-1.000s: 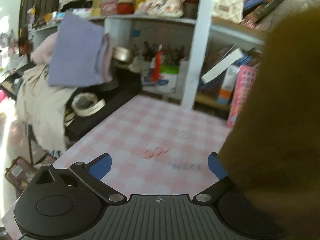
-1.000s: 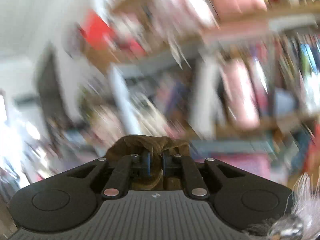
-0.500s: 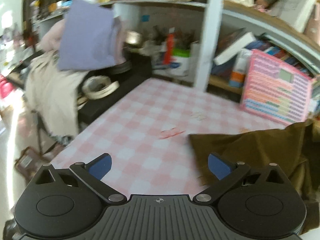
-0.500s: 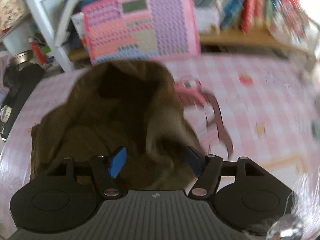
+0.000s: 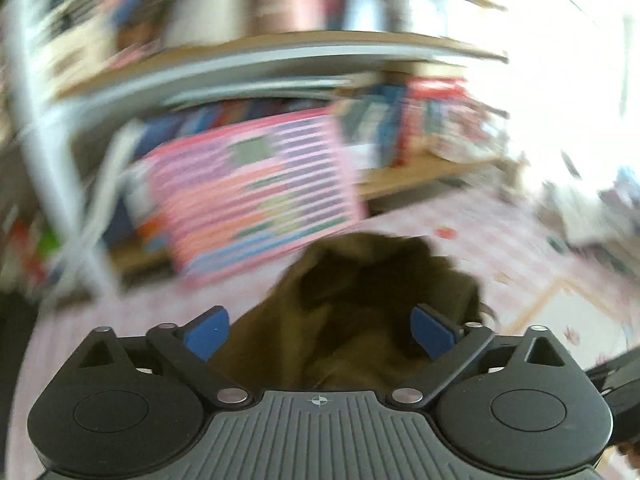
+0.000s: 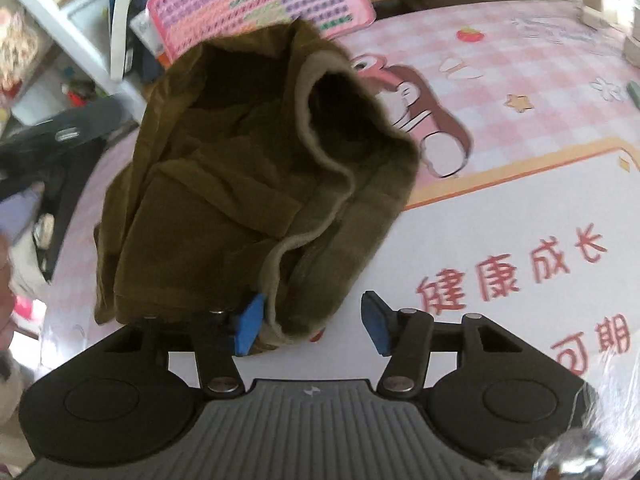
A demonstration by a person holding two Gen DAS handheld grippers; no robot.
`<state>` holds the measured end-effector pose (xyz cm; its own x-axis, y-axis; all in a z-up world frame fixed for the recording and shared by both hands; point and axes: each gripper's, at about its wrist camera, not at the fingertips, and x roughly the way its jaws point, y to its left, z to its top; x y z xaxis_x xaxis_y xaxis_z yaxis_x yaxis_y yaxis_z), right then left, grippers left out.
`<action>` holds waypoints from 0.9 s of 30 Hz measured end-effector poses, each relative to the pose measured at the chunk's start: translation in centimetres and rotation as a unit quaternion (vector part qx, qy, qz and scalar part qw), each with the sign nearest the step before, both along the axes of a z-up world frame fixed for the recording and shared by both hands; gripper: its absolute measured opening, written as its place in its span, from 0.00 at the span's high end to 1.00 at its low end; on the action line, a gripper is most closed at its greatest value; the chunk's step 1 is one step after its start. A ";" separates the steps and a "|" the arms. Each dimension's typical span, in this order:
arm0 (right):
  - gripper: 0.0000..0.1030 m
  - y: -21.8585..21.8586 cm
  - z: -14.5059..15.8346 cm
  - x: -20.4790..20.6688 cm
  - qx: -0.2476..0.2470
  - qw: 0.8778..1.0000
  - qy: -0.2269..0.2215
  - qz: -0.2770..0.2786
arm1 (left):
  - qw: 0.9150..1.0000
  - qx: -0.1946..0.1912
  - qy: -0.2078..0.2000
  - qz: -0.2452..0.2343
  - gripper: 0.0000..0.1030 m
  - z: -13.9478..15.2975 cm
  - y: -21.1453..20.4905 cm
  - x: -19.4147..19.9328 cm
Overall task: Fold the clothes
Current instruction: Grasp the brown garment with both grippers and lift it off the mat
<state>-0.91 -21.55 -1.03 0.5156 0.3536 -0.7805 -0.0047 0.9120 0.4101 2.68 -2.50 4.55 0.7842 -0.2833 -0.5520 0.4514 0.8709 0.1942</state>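
Observation:
An olive-brown garment lies crumpled in a heap on the pink checked table mat, its lighter hem curling through the middle. My right gripper is open at the heap's near edge; a fold of cloth drapes over its left fingertip and reaches into the gap. In the blurred left wrist view the same garment sits just ahead of my left gripper, which is open with the cloth showing between its blue pads.
A pink toy keypad board leans against the shelf behind the garment. Shelves with books run along the back. A black object sits at the table's left. Red printed characters mark the mat on the right.
My right gripper went from shut on the raised garment to open, with the garment now down on the table. My left gripper swung right and now faces the heap.

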 end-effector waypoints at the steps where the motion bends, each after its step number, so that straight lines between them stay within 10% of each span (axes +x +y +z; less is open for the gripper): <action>1: 0.52 -0.4 0.0 -0.1 0.003 1.000 -0.001 -0.004 | 0.999 0.024 -0.008 -0.023 0.16 -0.2 -1.7 0.3; 10: 0.56 -2.6 -0.5 -1.4 0.038 0.999 0.000 -0.004 | 0.971 0.206 -0.035 -0.118 0.54 -5.2 -10.7 2.6; 13: 0.57 -2.3 -0.6 -1.3 0.044 0.999 0.001 0.007 | 0.954 0.261 -0.041 -0.143 0.81 -7.0 -13.2 3.3; 19: 0.61 -2.8 -0.2 -0.7 0.066 0.997 -0.017 -0.022 | 0.995 0.083 0.003 -0.062 0.91 -1.4 -9.2 6.1; 27: 0.80 -0.9 -0.9 1.8 0.074 0.997 0.000 -0.014 | 0.998 0.002 -0.039 -0.047 0.91 4.8 -6.5 4.2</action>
